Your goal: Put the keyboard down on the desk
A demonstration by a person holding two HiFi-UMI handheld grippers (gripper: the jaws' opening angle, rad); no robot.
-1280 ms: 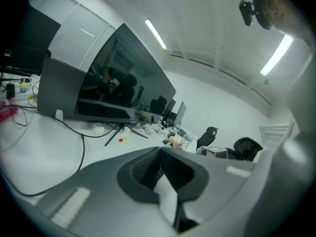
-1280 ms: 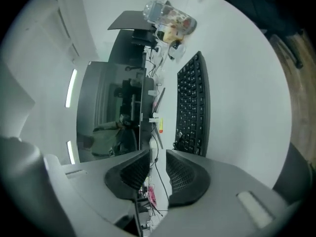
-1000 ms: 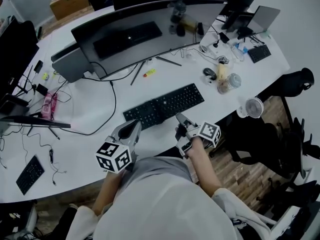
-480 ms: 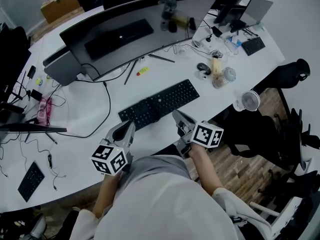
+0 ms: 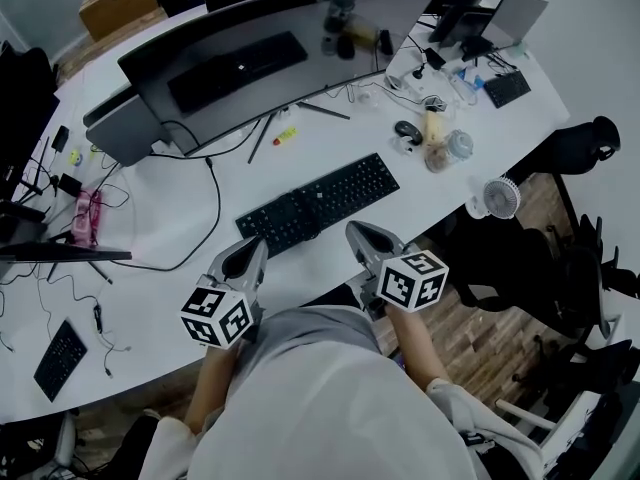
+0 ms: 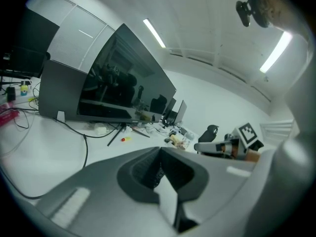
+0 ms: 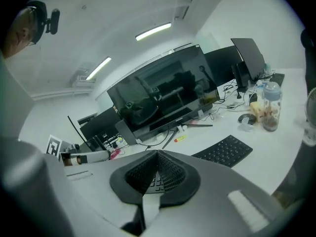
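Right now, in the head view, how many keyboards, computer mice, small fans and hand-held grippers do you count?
Keyboards: 3 (large keyboard, near-left keyboard, far-right keyboard)
Mice: 1 (mouse)
Fans: 1 (white fan)
Grippers: 2 (left gripper, right gripper)
Total: 7

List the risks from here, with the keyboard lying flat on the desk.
1. The left gripper and right gripper, both shut and empty, sit close to the keyboard; a forward nudge could shove it askew.
2. A leftward sweep might snag the black cable beside its left end.
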